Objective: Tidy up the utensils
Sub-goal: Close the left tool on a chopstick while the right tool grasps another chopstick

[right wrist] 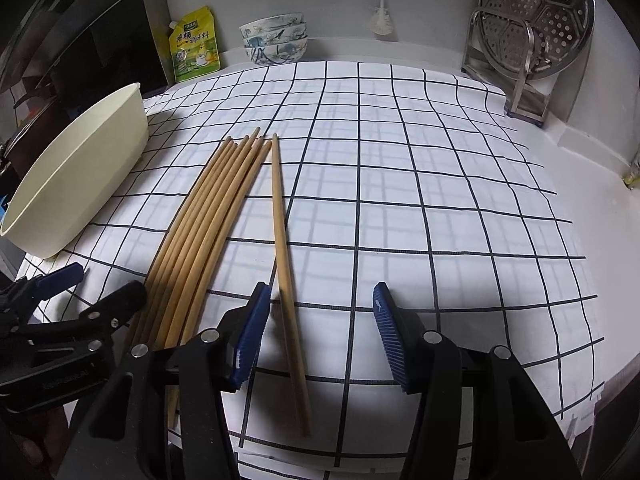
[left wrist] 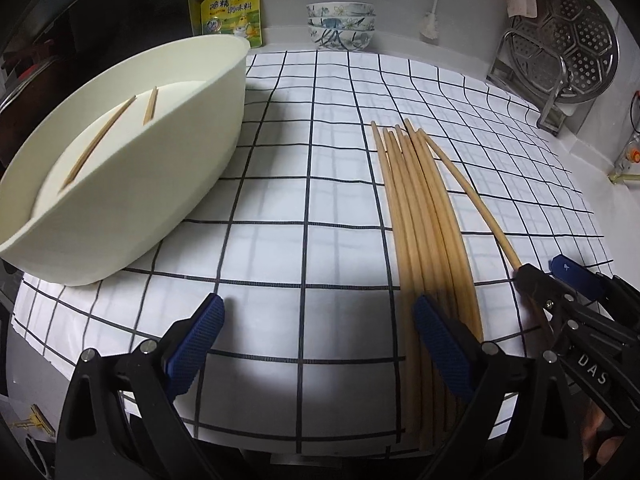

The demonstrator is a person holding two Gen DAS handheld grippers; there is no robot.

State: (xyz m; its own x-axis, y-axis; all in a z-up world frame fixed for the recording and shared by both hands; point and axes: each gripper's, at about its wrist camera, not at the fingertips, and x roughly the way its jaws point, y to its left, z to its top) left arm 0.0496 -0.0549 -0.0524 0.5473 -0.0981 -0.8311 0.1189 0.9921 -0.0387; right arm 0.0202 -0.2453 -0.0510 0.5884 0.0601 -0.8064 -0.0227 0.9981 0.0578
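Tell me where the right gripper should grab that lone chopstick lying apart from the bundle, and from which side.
Grip the single chopstick on its thick near end, coming straight down from above. It lies flat on the checked cloth, running away from the open right gripper, whose fingers already straddle it. The bundle of chopsticks sits left, probably clear of the fingers.

A white counter (right wrist: 592, 216) carries a white cloth with a dark grid (right wrist: 400, 160). On the cloth: a cream tub (left wrist: 160, 152) ahead-left of the left tool, a chopstick bundle (right wrist: 208, 208), and a single chopstick (right wrist: 280, 216) just beside it. Stacked bowls (left wrist: 340, 26), a yellow pouch (left wrist: 232, 12) and a steamer rack (right wrist: 532, 40) stand at the far edge.
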